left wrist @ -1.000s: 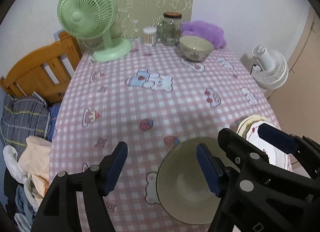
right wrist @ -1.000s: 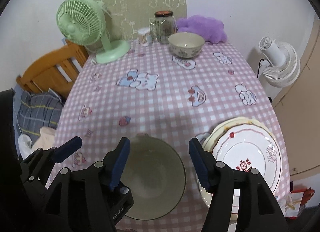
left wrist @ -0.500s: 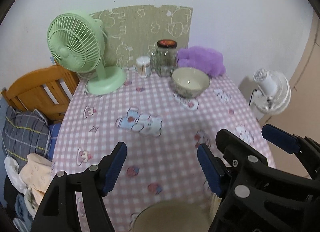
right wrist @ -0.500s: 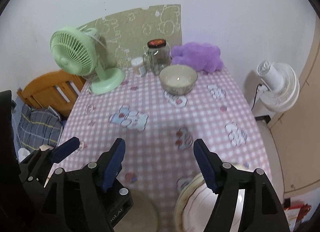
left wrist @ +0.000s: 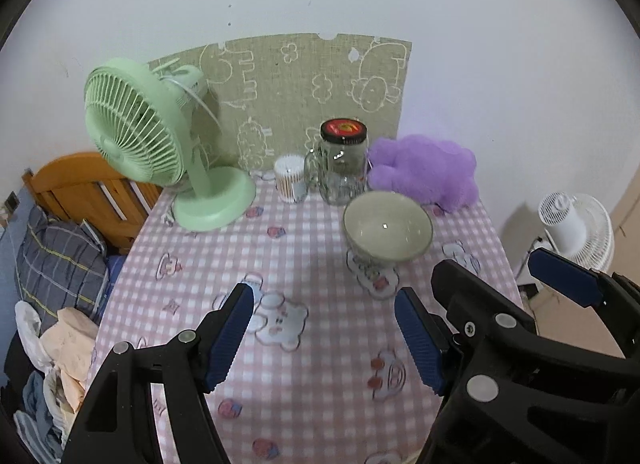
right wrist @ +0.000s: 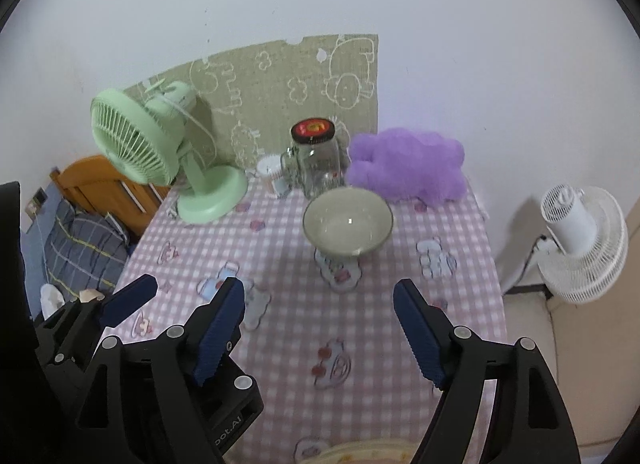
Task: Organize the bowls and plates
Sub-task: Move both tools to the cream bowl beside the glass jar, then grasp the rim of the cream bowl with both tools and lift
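Both tools have swung off the near bowl toward the far bowl [right wrist: 347,221]; left tool [left wrist: 324,334] open and empty, right tool [right wrist: 320,330] just widened, empty. Next I must reach it across the table [right wrist: 452,320].

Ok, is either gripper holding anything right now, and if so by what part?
Nothing is held. The left gripper and right gripper both stand open over the tablecloth, short of the bowl.

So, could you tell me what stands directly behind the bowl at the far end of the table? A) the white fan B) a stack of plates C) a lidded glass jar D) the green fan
C: the glass jar stands right behind the bowl.
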A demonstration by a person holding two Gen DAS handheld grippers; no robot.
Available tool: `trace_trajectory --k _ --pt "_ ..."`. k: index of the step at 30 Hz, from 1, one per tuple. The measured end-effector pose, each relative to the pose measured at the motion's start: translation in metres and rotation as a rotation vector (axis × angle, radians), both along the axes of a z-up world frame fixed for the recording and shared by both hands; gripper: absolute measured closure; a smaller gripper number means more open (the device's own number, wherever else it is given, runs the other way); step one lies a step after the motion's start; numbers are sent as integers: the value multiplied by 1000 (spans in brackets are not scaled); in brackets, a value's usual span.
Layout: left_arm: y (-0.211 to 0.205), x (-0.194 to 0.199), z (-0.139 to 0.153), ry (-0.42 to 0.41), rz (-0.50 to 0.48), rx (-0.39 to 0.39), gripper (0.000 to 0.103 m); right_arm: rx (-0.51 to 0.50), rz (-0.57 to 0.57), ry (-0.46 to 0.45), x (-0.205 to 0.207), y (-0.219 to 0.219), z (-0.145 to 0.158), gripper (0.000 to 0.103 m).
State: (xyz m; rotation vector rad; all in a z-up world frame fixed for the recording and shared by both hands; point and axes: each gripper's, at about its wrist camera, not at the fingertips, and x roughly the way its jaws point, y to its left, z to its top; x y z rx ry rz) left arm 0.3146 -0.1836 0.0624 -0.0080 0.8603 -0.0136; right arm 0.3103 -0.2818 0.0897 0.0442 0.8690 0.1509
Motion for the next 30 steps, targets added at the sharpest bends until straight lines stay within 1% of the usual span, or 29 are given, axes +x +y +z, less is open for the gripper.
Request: trace_trajectory --k 5,10,16,19,21,24,27,30 --pt "-18 24 -4 -16 33 19 28 -23 17 -20 27 -16 -5 23" --pt "-27 49 -8 -24 43 9 29 -1 30 -27 54 -30 -10 23" --pt "-33 77 -20 -26 68 32 29 -9 18 -49 86 -39 -22 23" --pt "-37 87 -26 -44 54 39 29 -5 21 -43 103 -42 -31 23" --pt "-41 97 -33 -31 46 55 29 -10 15 -46 113 -44 -38 23" --pt "-43 113 -45 -6 38 59 29 -13 6 -27 130 -45 -52 24" --pt "-46 127 -58 4 47 82 29 -16 -6 -13 143 -47 -65 29" --pt "-46 143 -75 34 50 66 37 -14 -23 12 157 -48 -81 33"
